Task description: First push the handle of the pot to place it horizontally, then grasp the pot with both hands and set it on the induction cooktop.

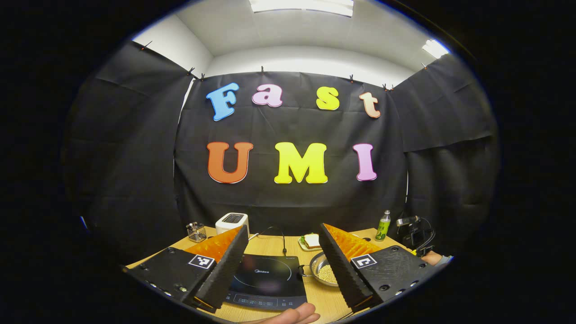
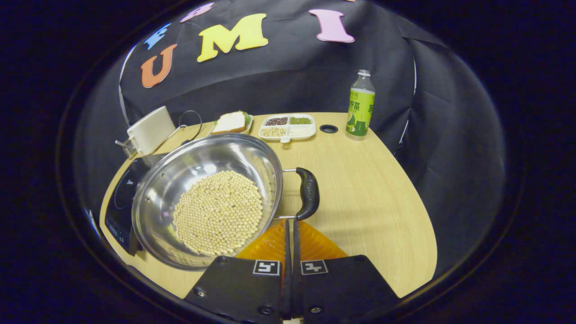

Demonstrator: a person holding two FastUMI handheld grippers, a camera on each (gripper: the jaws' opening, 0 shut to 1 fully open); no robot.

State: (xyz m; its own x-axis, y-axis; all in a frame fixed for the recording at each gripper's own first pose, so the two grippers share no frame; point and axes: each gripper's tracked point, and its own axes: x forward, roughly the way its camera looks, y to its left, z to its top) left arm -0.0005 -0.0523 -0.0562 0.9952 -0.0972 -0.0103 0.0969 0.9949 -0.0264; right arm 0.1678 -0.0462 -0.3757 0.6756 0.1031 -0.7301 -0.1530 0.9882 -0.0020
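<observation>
Steel pot (image 2: 207, 198) holds pale beans (image 2: 218, 212) (handle (image 2: 308, 193) sideways).

Black cloth walls (image 1: 135, 148) surround a wooden table (image 2: 369, 202) under ceiling lights (image 1: 301, 4).

Light wood-grain tabletop (image 2: 369, 189) with a rounded edge and a round cable hole (image 2: 328, 128) near its back. Resting on it: a steel pot (image 2: 180, 180) holding pale beans, its black handle (image 2: 308, 192) pointing toward the bare wood; a black induction cooktop (image 1: 270, 279) just beside the pot; a white toaster (image 2: 150, 129) at the back, with a small wire basket (image 1: 196, 231) near it; a plate with a sandwich (image 2: 231, 122); a white divided tray (image 2: 288, 127) of assorted grains; and an upright green-labelled bottle (image 2: 360, 105) beside the hole.
</observation>
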